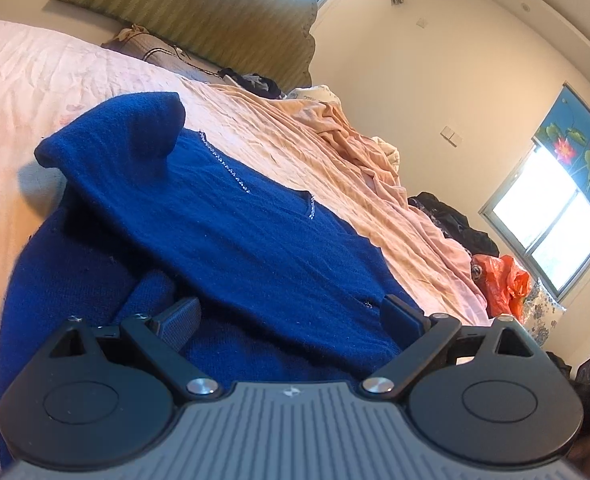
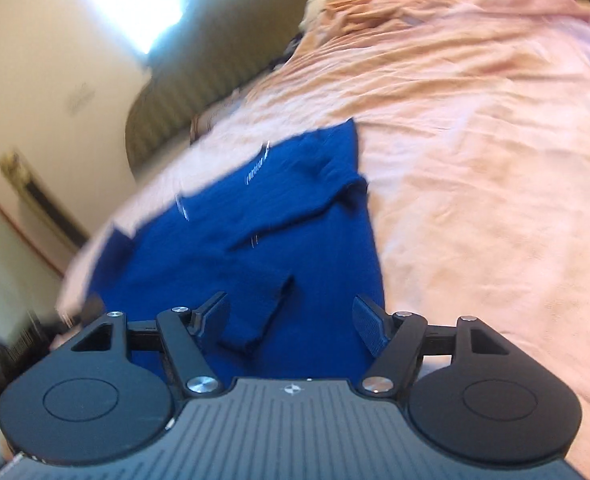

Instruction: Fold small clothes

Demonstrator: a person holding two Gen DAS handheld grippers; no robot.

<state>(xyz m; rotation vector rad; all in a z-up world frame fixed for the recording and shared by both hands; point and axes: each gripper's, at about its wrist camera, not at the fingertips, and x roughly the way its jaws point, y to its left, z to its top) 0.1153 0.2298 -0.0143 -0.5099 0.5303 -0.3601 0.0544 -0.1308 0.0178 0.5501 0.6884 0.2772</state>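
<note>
The left gripper [image 1: 291, 316] sits low against the blue knit sweater [image 1: 223, 224], its jaws spread wide with fabric bunched between them but not pinched. The right gripper [image 2: 291, 320] hovers just above the same sweater [image 2: 255, 216], jaws also spread. The sweater lies partly folded on the pink bedsheet [image 2: 475, 160], one sleeve [image 2: 263, 312] laid across the body. The next fold probably needs both grippers to close on an edge. No legible writing shows.
</note>
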